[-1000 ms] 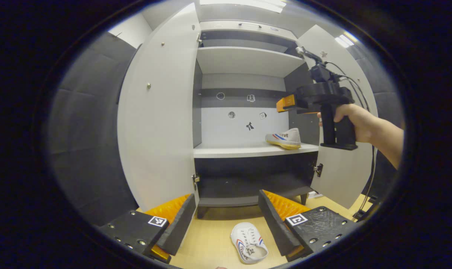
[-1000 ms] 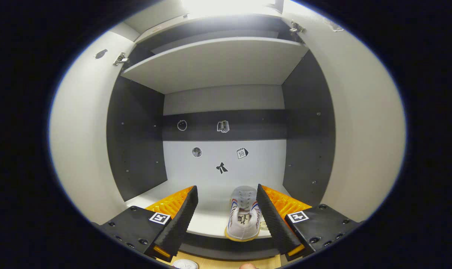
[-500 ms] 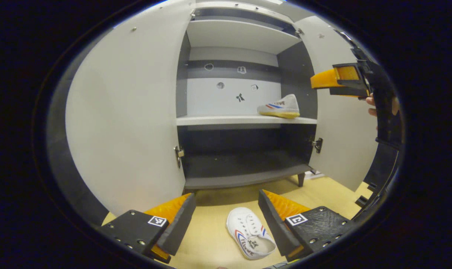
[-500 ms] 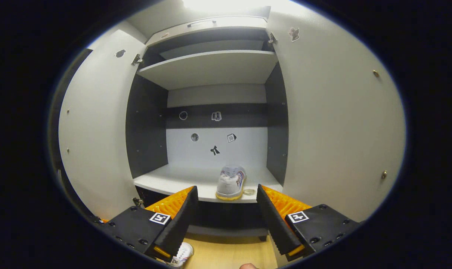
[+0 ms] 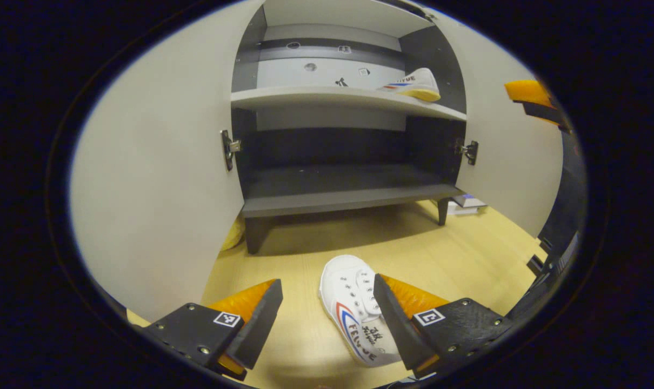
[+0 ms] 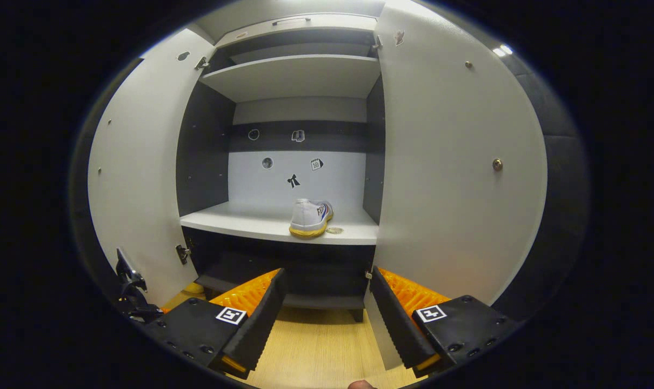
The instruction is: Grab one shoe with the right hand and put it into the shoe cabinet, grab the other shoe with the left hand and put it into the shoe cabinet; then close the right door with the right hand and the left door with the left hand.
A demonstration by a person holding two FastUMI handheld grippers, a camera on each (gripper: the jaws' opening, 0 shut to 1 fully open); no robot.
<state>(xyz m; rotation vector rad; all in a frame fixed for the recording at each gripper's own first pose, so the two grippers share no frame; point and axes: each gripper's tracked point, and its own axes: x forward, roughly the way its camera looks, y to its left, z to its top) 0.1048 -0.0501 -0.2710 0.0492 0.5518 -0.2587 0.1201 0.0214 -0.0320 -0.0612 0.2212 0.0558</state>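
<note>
One white shoe (image 5: pixel 355 308) with red and blue stripes lies on the wooden floor, partly behind my left gripper's right finger. My left gripper (image 5: pixel 327 316) is open just above it, not touching. The other shoe (image 6: pixel 311 216) (image 5: pixel 413 85) stands on the white middle shelf (image 6: pixel 262 226) of the shoe cabinet, toward its right side. My right gripper (image 6: pixel 324 310) is open and holds nothing, drawn back in front of the cabinet; in the left gripper view its fingers (image 5: pixel 527 93) show at the far right. Both doors stand open: the left door (image 5: pixel 159 167) (image 6: pixel 135 178) and the right door (image 6: pixel 456 173) (image 5: pixel 516 162).
The dark bottom shelf (image 5: pixel 348 197) sits low above the wooden floor (image 5: pixel 467 254). An upper white shelf (image 6: pixel 294 75) is above the shoe. Small stickers dot the back panel (image 6: pixel 292 181). A small round thing (image 6: pixel 335 230) lies beside the shelved shoe.
My left gripper has dropped toward the floor shoe, which now lies between its fingers. My right gripper has pulled back out of the cabinet, leaving the first shoe on the shelf.
</note>
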